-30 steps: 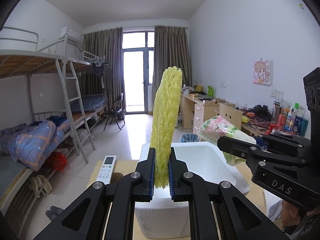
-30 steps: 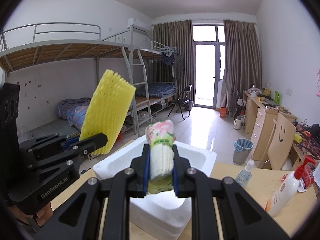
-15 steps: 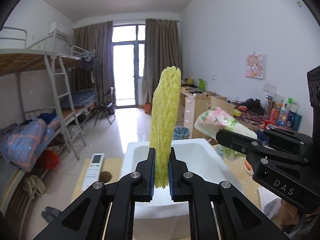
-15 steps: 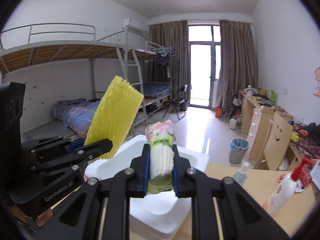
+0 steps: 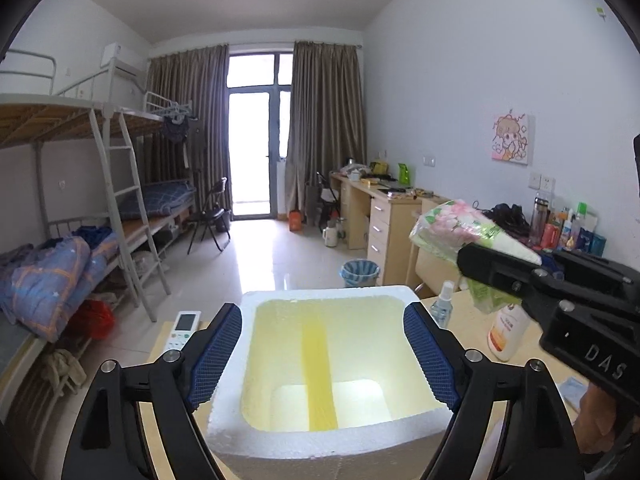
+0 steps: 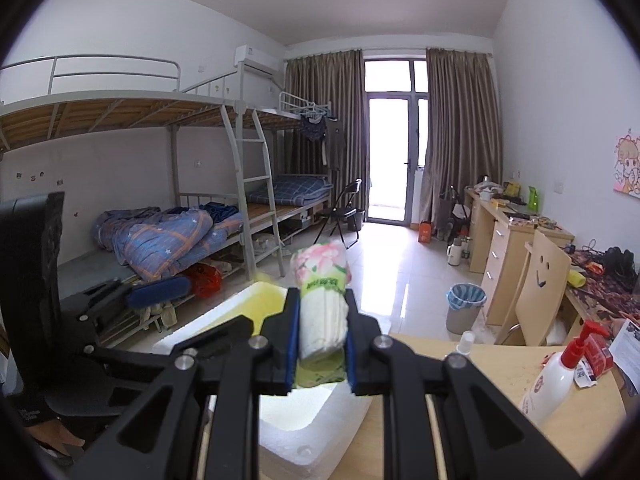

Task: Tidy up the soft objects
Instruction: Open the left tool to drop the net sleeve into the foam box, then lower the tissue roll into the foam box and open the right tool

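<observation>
Foam box (image 5: 328, 438): white, on the desk, your landmark.
Yellow foam net (image 5: 319, 376): inside the box, seen edge-on.
Left gripper (image 5: 322, 354): over the box, your jaws just sprung apart, nothing between them.
Right gripper (image 6: 321, 350): beside the box's right rim, your jaws clamped on the tissue pack (image 6: 323, 312).

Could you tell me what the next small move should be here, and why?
Probably carry the right tool over the white foam box and release its tissue pack: the left tool has just opened, and the yellow foam sleeve is in the box.
</observation>
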